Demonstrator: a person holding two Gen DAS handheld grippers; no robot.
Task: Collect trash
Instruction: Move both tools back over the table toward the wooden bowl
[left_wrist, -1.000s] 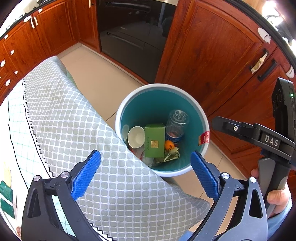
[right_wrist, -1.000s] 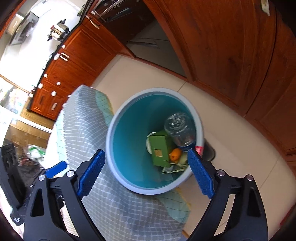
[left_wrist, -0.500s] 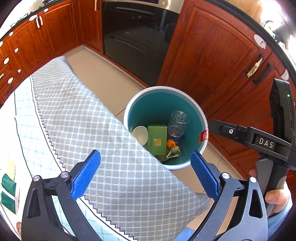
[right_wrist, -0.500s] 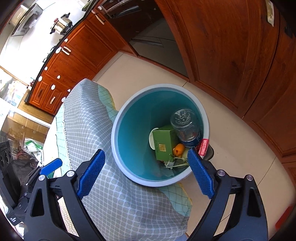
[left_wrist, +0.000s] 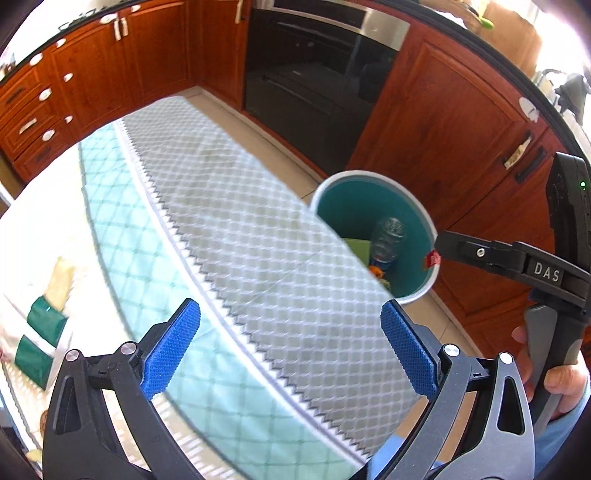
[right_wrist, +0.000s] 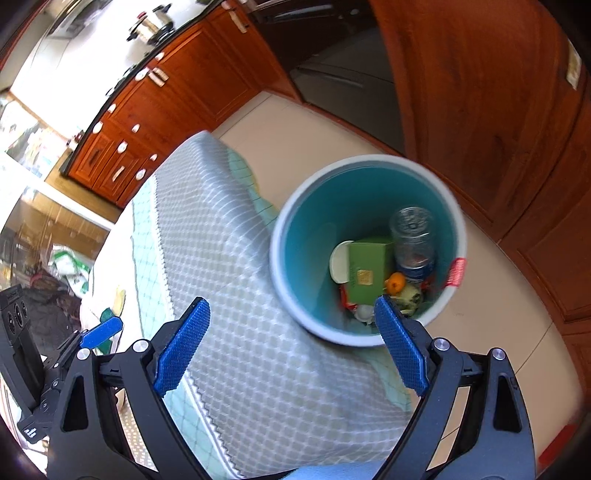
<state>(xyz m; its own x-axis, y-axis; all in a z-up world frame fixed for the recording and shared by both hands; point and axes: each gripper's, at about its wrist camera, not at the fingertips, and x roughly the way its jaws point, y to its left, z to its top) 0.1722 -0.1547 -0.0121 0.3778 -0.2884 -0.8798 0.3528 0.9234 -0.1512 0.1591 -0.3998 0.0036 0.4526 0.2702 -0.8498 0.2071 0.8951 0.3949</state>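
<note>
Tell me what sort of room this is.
A home kitchen, most likely: red-brown wooden cabinets line the walls, a built-in oven sits among them, and a pot stands on the counter.

— Any legible markings?
— One. White capitals "DAS" on a black plate on the right gripper (left_wrist: 546, 272), seen from the left wrist view.
— The red tag (right_wrist: 455, 272) on the bin (right_wrist: 369, 162) rim?
— It carries print, but too blurred to read in either view.
— The green box (right_wrist: 365, 264) inside?
— A small gold square emblem on its face; no letters can be made out. The bottle (right_wrist: 413, 240) has a blue label, unreadable.
</note>
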